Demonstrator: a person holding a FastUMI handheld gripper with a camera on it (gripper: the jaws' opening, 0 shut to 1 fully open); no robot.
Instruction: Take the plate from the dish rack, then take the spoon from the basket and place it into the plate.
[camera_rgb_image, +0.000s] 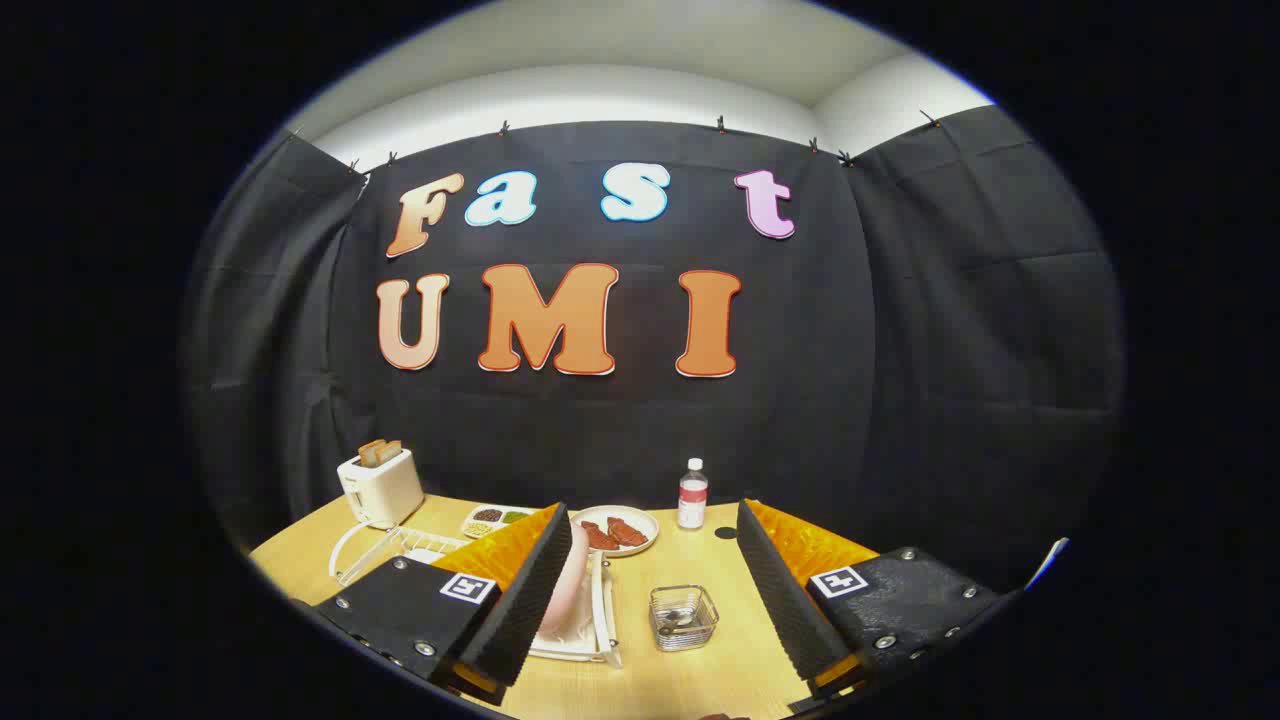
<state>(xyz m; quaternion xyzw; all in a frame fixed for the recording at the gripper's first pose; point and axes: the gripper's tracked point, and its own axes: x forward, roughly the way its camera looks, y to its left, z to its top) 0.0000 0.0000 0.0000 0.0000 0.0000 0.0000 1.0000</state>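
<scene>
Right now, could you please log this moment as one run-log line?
stage: plate pickup | gripper: open, nothing held | pink plate: upright in dish rack, beside one finger | spoon: in basket

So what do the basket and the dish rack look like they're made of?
The basket between the open gripper's fingers looks like bare metal wire mesh: silvery, see-through grid. The dish rack looks like white coated wire or plastic: smooth, uniform white bars. Can't tell which.
</scene>
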